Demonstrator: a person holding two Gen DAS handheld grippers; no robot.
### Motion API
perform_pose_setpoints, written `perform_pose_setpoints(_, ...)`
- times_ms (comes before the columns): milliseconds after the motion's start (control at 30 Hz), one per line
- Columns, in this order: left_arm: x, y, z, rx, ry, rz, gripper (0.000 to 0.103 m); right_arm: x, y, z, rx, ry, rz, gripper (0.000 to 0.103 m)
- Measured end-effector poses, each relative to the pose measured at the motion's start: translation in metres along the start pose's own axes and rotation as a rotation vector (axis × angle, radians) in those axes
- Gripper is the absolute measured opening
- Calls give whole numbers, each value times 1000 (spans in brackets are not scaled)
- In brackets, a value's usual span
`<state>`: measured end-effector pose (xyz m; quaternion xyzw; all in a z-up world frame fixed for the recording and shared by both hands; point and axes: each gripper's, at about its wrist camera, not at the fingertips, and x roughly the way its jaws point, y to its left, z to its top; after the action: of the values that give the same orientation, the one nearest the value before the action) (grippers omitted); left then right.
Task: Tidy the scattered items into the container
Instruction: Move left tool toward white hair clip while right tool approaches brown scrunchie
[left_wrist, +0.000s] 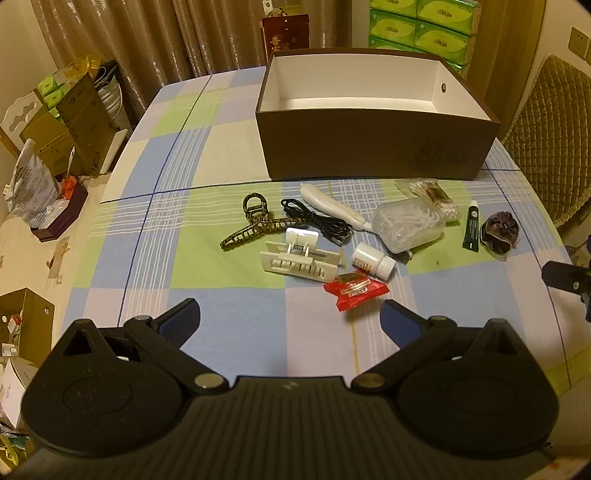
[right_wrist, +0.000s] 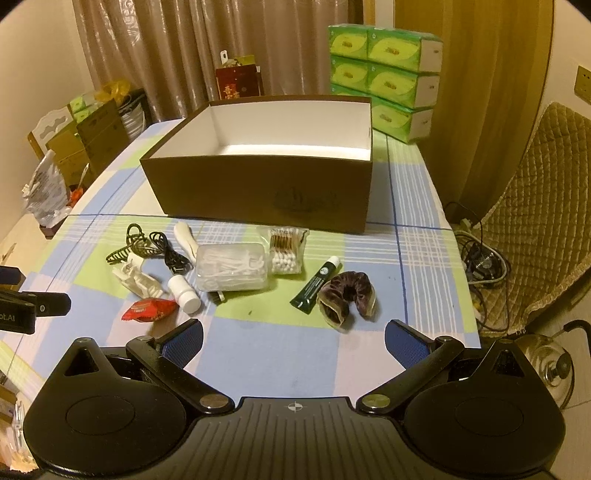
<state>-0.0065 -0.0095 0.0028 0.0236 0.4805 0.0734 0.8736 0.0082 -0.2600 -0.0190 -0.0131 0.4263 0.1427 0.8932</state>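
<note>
Both grippers, left gripper (left_wrist: 290, 319) and right gripper (right_wrist: 293, 341), hover wide open and hold nothing above the checked tablecloth (left_wrist: 229, 325), near the red packet (left_wrist: 355, 288).

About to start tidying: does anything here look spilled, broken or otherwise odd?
Nothing looks spilled or broken. The white pill bottle lies on its side with its cap on, and the brown box stands upright, its visible interior bare. Every item is still on the tablecloth.

Box (left_wrist: 373, 147) logo too dim to read; small dark item (right_wrist: 220, 296) mostly hidden behind floss-pick case (right_wrist: 232, 268).
</note>
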Motion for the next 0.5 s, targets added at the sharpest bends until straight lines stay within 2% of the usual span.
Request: perform_pose_setpoints(500,-1,-10,0,-13,-2,10,102,2,-8,1,-13,4,15,101)
